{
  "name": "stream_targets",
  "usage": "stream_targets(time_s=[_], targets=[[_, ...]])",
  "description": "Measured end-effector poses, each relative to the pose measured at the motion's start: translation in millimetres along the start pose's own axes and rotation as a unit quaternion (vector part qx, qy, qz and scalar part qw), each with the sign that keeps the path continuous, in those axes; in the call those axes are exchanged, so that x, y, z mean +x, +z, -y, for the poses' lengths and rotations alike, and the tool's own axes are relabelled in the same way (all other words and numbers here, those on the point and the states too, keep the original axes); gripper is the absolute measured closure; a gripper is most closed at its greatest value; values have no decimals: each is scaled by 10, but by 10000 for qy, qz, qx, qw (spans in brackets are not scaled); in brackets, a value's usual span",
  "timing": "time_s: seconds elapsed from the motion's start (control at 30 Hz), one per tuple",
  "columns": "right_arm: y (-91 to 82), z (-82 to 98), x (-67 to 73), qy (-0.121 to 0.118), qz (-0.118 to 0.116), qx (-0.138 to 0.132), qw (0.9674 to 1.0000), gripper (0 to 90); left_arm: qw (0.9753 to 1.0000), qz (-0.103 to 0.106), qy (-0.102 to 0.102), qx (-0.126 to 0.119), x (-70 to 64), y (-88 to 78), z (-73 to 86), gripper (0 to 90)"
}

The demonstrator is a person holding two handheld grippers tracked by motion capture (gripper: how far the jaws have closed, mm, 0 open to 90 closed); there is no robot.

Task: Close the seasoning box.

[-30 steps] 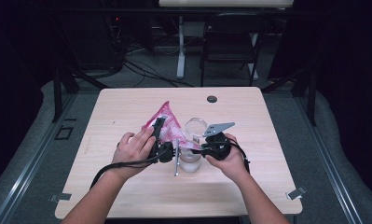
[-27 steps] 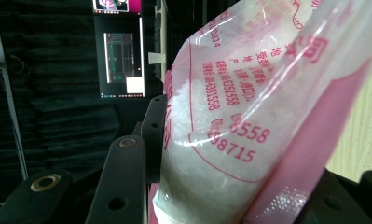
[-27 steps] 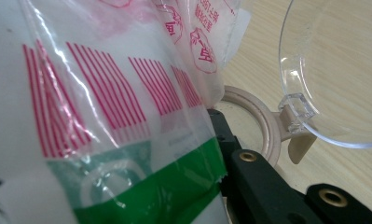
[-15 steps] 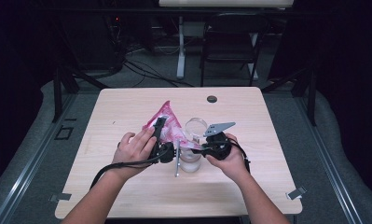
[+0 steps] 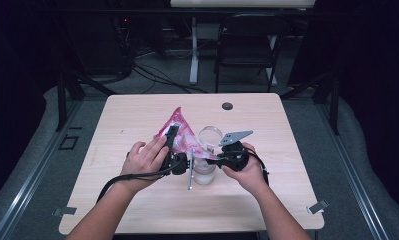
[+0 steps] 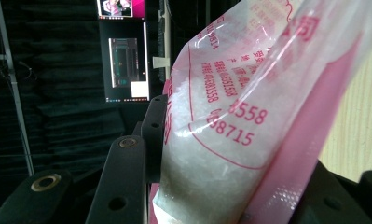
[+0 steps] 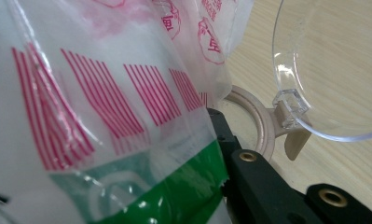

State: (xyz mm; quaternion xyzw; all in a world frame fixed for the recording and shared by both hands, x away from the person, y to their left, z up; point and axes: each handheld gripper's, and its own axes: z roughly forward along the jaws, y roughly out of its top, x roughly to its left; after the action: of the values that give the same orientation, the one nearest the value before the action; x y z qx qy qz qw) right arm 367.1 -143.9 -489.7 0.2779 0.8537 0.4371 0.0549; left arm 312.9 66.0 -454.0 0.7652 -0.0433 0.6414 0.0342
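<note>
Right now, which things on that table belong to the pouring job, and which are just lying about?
In the job:
- pink bag of white granules
- clear jar with flip lid
- left gripper
- right gripper

Lying about:
- dark round grommet in the table
- chair behind
</note>
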Motion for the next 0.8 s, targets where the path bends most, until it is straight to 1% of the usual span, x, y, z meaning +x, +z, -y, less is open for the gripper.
stream_targets(time_s=[0.57, 0.67, 0.8], targets=[[20, 10, -4, 5, 9, 29, 10000, 900, 10000, -38, 12, -68, 2, -14, -22, 628], [22, 10, -3, 6, 4, 25, 10000, 900, 10000, -51, 51, -67, 15, -18, -29, 628], [16, 10, -5, 24, 4, 58, 10000, 900, 9999, -50, 31, -88, 14, -17, -35, 628]])
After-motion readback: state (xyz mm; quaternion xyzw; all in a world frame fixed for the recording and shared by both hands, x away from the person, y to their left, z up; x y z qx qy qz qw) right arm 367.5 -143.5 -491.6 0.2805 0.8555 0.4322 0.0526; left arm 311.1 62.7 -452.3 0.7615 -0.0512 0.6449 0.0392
